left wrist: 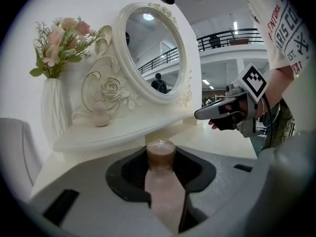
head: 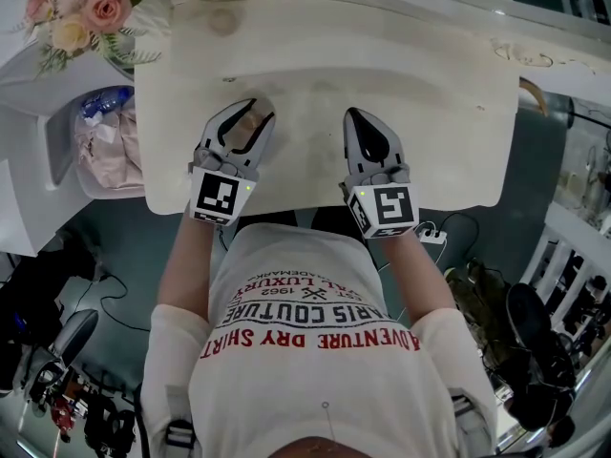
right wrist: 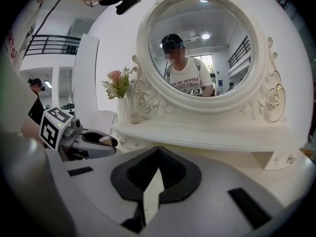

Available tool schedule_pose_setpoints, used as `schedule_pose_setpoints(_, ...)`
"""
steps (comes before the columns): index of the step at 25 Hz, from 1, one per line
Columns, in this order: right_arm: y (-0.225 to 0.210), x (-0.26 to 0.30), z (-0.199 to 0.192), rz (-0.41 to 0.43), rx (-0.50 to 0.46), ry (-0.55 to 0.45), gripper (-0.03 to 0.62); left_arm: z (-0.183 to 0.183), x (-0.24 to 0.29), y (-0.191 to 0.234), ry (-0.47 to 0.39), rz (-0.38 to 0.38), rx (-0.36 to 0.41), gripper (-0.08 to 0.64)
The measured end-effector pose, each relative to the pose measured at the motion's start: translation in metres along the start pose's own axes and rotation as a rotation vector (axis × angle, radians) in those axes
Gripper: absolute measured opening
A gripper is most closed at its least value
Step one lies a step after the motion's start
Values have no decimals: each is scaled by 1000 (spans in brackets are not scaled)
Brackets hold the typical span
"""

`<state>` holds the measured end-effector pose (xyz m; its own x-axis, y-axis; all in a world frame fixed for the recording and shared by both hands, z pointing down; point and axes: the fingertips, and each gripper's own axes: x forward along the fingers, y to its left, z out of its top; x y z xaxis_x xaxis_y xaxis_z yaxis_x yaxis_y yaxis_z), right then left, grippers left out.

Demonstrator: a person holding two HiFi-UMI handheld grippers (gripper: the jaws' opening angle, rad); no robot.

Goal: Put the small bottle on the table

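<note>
The small pale pink bottle [head: 245, 128] with a brownish cap sits between the jaws of my left gripper [head: 250, 113], which is shut on it above the near left part of the cream dressing table [head: 439, 113]. In the left gripper view the bottle [left wrist: 161, 174] points away from the camera, cap towards the mirror. My right gripper [head: 359, 122] hovers over the table beside it, shut with nothing between its jaws. The right gripper [left wrist: 200, 114] shows again in the left gripper view, and the left gripper [right wrist: 111, 142] in the right gripper view.
An oval mirror [right wrist: 202, 48] with a low shelf [right wrist: 207, 135] stands at the table's back. A vase of pink flowers [head: 86, 12] is at the far left, and a small pink ornament [left wrist: 101, 115] on the shelf. A bin with bags [head: 105, 151] stands left of the table.
</note>
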<state>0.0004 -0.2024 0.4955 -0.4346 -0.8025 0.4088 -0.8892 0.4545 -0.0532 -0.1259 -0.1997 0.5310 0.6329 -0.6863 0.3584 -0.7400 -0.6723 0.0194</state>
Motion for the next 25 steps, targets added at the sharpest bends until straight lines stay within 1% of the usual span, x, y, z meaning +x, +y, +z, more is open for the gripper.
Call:
schedule_pose_setpoints(3,2,-1,1,2,-12,5,0,-1,0,0,-9,-4,-1,137)
schedule_pose_setpoints(5,4,-2,3,2,-19,9,0,-2,0,-2,8,-22,6,137)
schedule_pose_setpoints(6,5,-3,4,3,-20,10,0,-3,0,-3,22,-31,11,151)
schedule_pose_setpoints(7,6,-5,5,4,-21,10,0,-4,0,-4,33,-35,13,201)
schedule_pose_setpoints(8,6,-6,7,5,-22,9,0,-2,-1,-5,35,-34,9,219)
schedule_pose_setpoints(11,7,-9,17,7,-31,-8,0,14,-7,-2,-2,-12,-19,235)
schedule_pose_setpoints(14,10,-13,29,11,-37,-31,0,36,-16,3,-32,24,-6,236)
schedule_pose_setpoints(16,14,-17,37,26,-43,-44,0,51,-25,8,-52,61,6,236)
schedule_pose_setpoints(18,20,-19,45,47,-54,-61,-1,68,-34,10,-79,74,4,233)
schedule_pose_setpoints(20,24,-23,54,59,-61,-81,0,79,-42,8,-82,65,13,216)
schedule_pose_setpoints(21,25,-25,59,62,-63,-93,0,83,-45,7,-76,64,26,190)
schedule_pose_setpoints(23,28,-30,68,65,-62,-116,0,88,-52,7,-69,78,47,73)
schedule_pose_setpoints(24,29,-33,73,66,-62,-127,0,92,-56,8,-70,88,49,38)
schedule_pose_setpoints(25,31,-35,78,69,-62,-138,0,95,-59,9,-72,97,48,23)
